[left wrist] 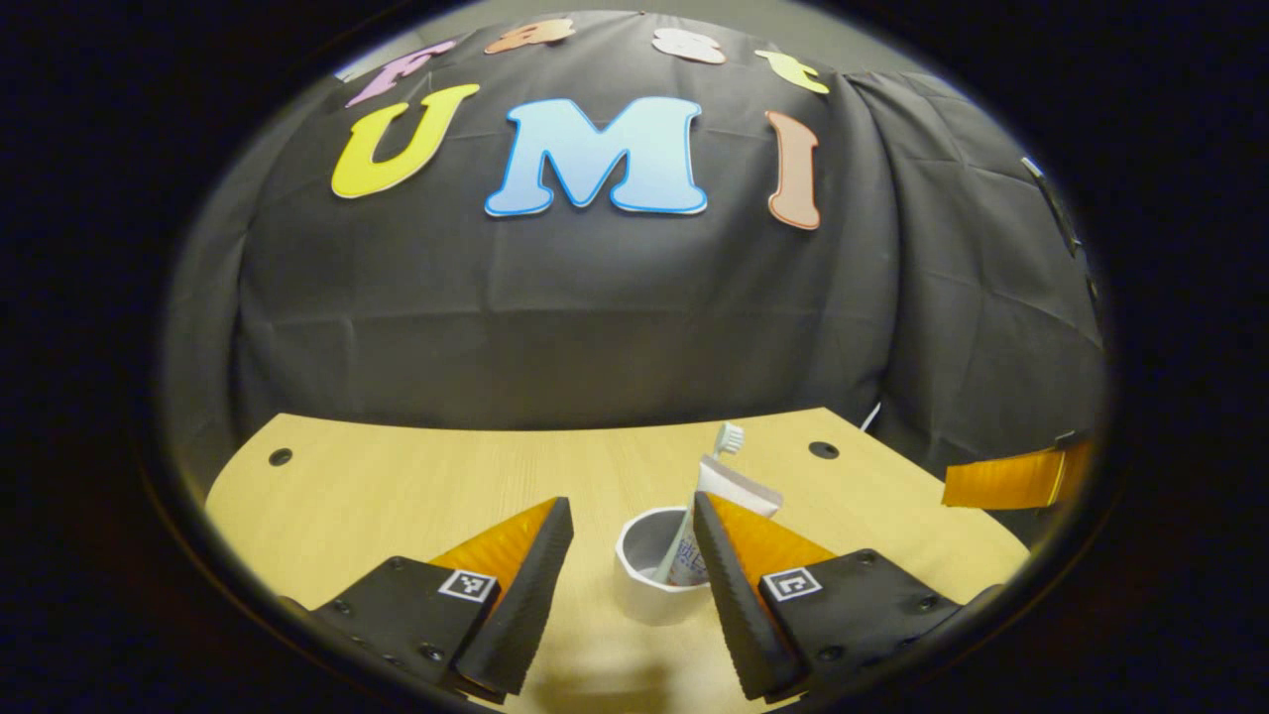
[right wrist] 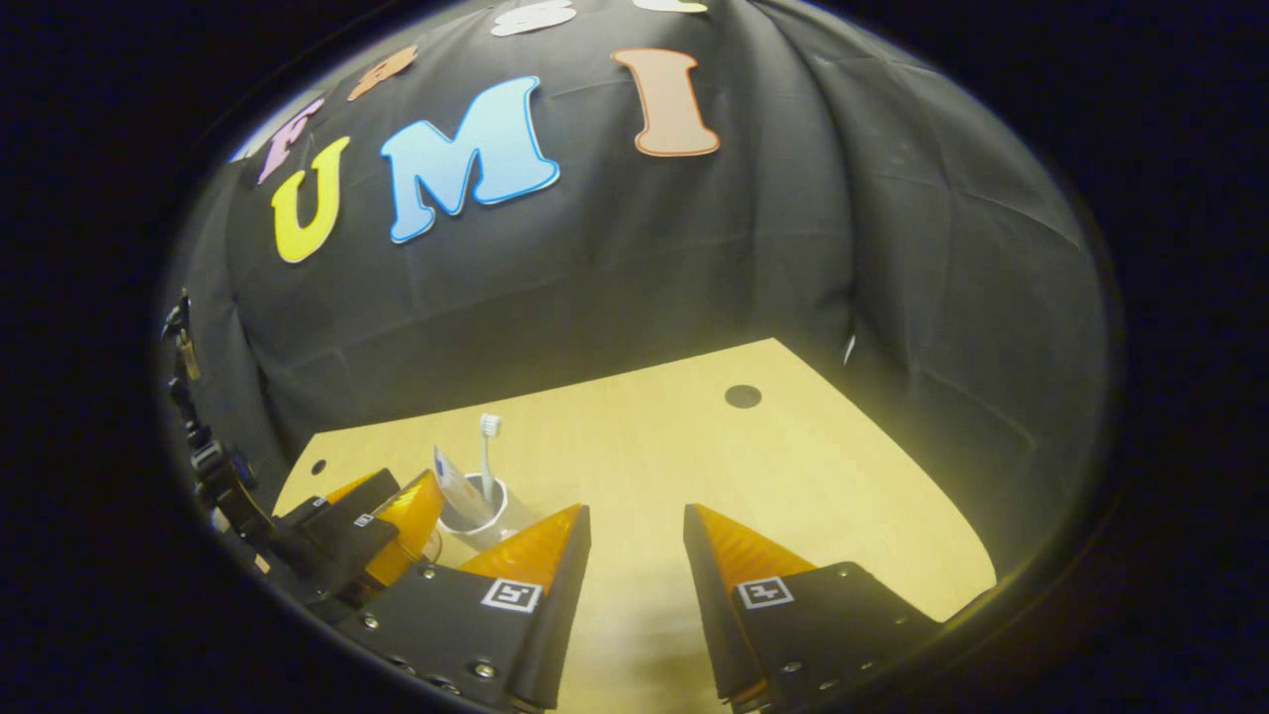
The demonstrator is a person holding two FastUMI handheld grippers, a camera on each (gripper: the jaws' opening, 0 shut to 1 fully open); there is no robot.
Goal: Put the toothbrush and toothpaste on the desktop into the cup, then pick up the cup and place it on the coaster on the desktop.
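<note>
In the left gripper view the left tongs [left wrist: 632, 535] stand spread wide over the wooden desk [left wrist: 397, 486], gripping nothing; the white cup [left wrist: 649, 570] sits upright on the desk between their two fingers, nearer the right-hand one, with the toothpaste [left wrist: 709, 496] and the toothbrush [left wrist: 729, 438] standing tilted inside it. In the right gripper view the right tongs [right wrist: 634, 540] are also spread apart over bare desk, holding nothing; the cup stands off to their left, just beside the left tongs.
</note>
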